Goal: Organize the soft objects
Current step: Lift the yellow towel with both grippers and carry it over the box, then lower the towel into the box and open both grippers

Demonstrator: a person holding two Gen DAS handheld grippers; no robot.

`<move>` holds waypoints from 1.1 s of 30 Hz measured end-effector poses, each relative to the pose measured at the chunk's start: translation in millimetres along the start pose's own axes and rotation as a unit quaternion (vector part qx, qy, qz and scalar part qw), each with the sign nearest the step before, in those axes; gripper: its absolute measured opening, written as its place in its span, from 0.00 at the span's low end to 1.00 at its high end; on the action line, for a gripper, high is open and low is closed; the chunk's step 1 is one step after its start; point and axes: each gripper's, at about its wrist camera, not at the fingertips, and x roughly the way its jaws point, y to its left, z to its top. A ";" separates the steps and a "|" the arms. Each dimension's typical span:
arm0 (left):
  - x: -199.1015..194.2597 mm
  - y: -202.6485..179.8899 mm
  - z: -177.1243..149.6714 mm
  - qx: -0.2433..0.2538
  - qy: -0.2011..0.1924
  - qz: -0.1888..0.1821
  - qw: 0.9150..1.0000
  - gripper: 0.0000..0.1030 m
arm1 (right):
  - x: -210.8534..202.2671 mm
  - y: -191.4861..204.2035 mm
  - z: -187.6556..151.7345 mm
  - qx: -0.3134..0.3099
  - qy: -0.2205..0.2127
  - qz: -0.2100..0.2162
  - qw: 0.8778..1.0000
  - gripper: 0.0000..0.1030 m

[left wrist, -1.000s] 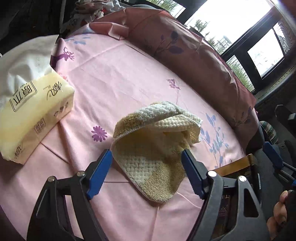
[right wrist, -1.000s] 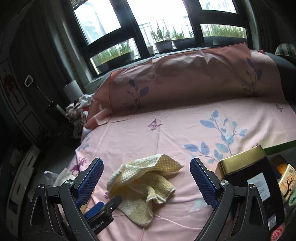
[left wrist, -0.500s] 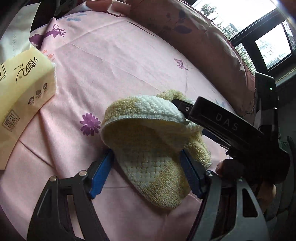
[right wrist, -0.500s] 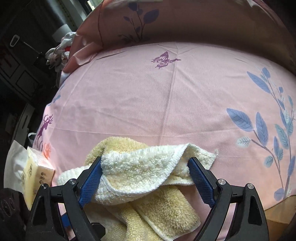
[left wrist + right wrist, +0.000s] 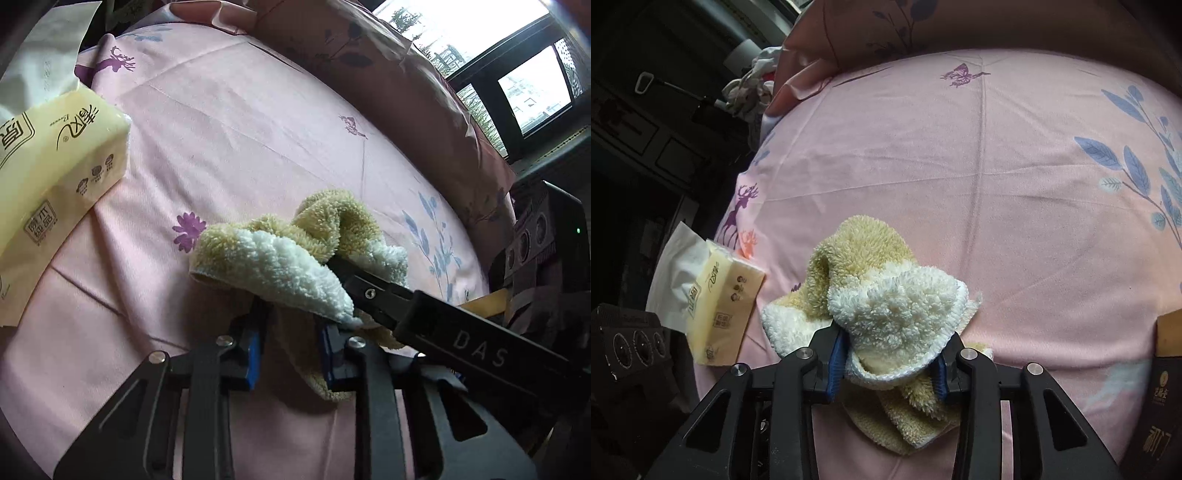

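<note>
Broadly, one pink printed bedsheet [image 5: 997, 177] carries everything. One yellow tissue pack [image 5: 55, 155] with Chinese lettering lies far left. One yellow-and-white towel [image 5: 886, 295] sits bunched near centre, pinched by both the left gripper [image 5: 290, 350] and the right gripper [image 5: 890, 365], marked "DAS".

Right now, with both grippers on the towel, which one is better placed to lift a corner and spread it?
Right. The right gripper pinches the towel's loose upper fold, while the left gripper clamps the lower layer near the sheet, so it suits anchoring.
</note>
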 end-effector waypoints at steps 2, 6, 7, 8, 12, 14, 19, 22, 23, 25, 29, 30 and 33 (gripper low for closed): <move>-13.7 -6.8 -3.7 0.006 -0.017 -0.015 1.000 0.14 | -13.8 4.7 -4.6 0.005 -0.020 0.011 1.000 0.38; -52.6 -34.2 -10.6 0.056 -0.058 -0.054 0.995 0.12 | -66.0 19.2 -19.4 0.001 -0.094 0.014 0.995 0.38; -63.6 -44.2 -13.8 0.083 -0.071 -0.063 0.992 0.12 | -82.9 21.8 -25.3 0.000 -0.120 0.014 0.993 0.38; -73.6 -54.8 -17.9 0.108 -0.081 -0.074 0.988 0.12 | -99.4 23.2 -32.1 0.001 -0.142 0.015 0.990 0.38; -103.9 -100.9 -42.8 0.183 -0.108 -0.123 0.969 0.12 | -166.5 14.7 -65.4 0.019 -0.227 0.005 0.974 0.38; -115.3 -129.9 -57.1 0.223 -0.115 -0.144 0.957 0.12 | -198.7 2.1 -84.0 0.034 -0.272 -0.003 0.962 0.38; -116.4 -209.2 -88.6 0.314 -0.095 -0.187 0.926 0.13 | -262.5 -39.2 -123.4 0.097 -0.366 -0.049 0.924 0.38; -109.0 -249.8 -108.7 0.365 -0.083 -0.201 0.905 0.13 | -285.1 -70.3 -145.1 0.142 -0.410 -0.052 0.900 0.38; -105.6 -260.9 -115.7 0.378 -0.078 -0.206 0.899 0.13 | -290.2 -81.0 -151.0 0.157 -0.420 -0.048 0.892 0.38; -95.8 -278.7 -128.1 0.393 -0.064 -0.214 0.892 0.13 | -297.1 -101.2 -159.5 0.187 -0.434 -0.044 0.880 0.38; -68.4 -308.4 -149.2 0.424 -0.037 -0.205 0.881 0.13 | -303.3 -140.5 -174.8 0.226 -0.443 -0.042 0.866 0.38; -59.9 -314.1 -153.9 0.431 -0.028 -0.203 0.879 0.13 | -302.9 -153.8 -177.9 0.243 -0.440 -0.034 0.864 0.38; -37.9 -326.2 -166.3 0.431 0.010 -0.210 0.877 0.13 | -303.6 -182.1 -190.2 0.291 -0.430 -0.037 0.854 0.38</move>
